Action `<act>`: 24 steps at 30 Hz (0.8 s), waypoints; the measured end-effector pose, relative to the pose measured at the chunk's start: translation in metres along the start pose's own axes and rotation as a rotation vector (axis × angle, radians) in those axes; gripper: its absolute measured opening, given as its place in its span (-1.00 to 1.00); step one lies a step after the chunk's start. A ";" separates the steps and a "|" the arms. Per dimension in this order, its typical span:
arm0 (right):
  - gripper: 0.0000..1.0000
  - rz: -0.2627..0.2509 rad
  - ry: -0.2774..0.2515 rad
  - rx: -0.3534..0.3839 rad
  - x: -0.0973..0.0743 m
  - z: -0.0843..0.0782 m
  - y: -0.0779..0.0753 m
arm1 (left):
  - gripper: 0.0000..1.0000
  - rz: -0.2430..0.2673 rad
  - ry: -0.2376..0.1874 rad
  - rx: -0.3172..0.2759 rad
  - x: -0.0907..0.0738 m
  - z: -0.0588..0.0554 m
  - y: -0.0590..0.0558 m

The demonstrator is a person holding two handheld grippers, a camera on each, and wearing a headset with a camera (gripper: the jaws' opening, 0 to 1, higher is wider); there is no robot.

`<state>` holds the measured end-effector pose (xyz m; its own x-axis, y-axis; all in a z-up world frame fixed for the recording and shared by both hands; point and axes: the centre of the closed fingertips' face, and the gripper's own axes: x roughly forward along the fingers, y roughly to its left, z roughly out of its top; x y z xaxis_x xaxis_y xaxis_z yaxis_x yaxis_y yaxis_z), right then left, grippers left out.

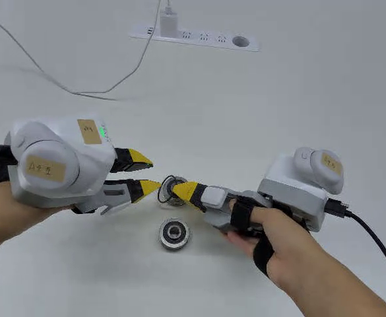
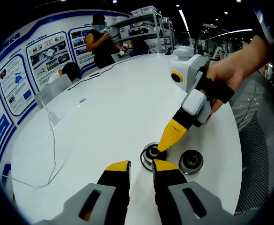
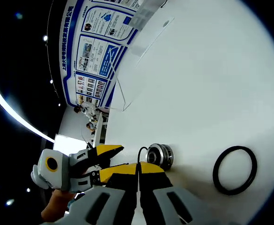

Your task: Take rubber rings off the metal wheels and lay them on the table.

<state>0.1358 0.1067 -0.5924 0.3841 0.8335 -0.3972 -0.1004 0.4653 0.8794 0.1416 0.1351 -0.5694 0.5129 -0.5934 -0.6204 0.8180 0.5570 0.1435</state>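
Observation:
A metal wheel (image 1: 172,191) (image 2: 151,152) (image 3: 159,155) lies on the white table between both grippers, its thin black rubber ring (image 1: 161,189) (image 2: 143,160) (image 3: 139,152) pulled partly off on one side. My right gripper (image 1: 183,191) (image 2: 167,141) (image 3: 137,167) has its jaws shut at the wheel, seemingly pinching that ring. My left gripper (image 1: 146,173) (image 2: 140,166) (image 3: 109,157) stands open just left of the wheel, nothing between its tips. A second wheel (image 1: 174,233) (image 2: 191,161) lies nearer me. One loose rubber ring (image 3: 235,169) lies flat on the table.
A white power strip (image 1: 193,36) lies at the table's far edge, and a grey cable (image 1: 80,89) runs across the back left. In the left gripper view, people and shelves stand beyond the table's far end.

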 end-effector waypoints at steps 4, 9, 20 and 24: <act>-0.98 0.034 -0.012 -0.002 -0.001 0.002 0.009 | -0.54 0.020 -0.018 -0.021 -0.005 0.002 0.001; -0.98 0.072 -0.059 -0.016 -0.016 0.018 0.021 | -0.37 0.045 -0.050 -0.057 -0.006 0.009 0.004; -0.98 -0.065 -0.151 0.045 -0.084 0.029 -0.045 | -0.08 0.061 -0.146 -0.130 -0.010 0.036 0.002; -0.98 -0.096 -0.169 0.066 -0.097 0.027 -0.059 | -0.05 0.056 -0.107 -0.063 -0.010 0.034 -0.005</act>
<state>0.1289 -0.0097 -0.5986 0.5378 0.7220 -0.4352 0.0024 0.5149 0.8572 0.1414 0.1185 -0.5381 0.5852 -0.6170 -0.5262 0.7710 0.6244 0.1254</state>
